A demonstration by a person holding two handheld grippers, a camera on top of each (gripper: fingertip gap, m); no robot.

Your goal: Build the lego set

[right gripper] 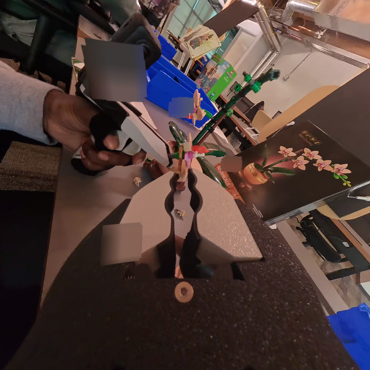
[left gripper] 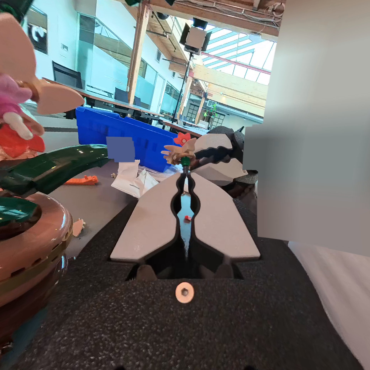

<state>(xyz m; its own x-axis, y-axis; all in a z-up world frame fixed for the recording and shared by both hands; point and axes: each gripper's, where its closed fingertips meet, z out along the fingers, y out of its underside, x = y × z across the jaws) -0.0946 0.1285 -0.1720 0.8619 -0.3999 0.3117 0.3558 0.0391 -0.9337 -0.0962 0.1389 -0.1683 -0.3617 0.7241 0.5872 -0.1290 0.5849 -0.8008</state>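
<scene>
A small flower (left gripper: 180, 149) with tan petals, a red piece and a green and black stem (left gripper: 185, 163) is held between both grippers above the table. My left gripper (left gripper: 185, 174) is shut on the stem's lower end. My right gripper (right gripper: 182, 174) is shut on a tan petal of the same flower (right gripper: 183, 166); it also shows in the left wrist view (left gripper: 197, 155). The left gripper shows in the right wrist view (right gripper: 170, 161), held by a hand. The orchid model stands close by: pink pot (left gripper: 30, 240), dark green leaves (left gripper: 50, 164), tall stem (right gripper: 230, 108) with one flower (right gripper: 197, 108).
Blue bins (left gripper: 120, 130) stand behind. An orange brick separator (left gripper: 82, 181) and white paper bags (left gripper: 132, 180) lie on the grey table. The set's dark box (right gripper: 300, 166) stands at the right. Loose small pieces (right gripper: 137, 181) lie on the table, one under my right gripper (right gripper: 180, 213).
</scene>
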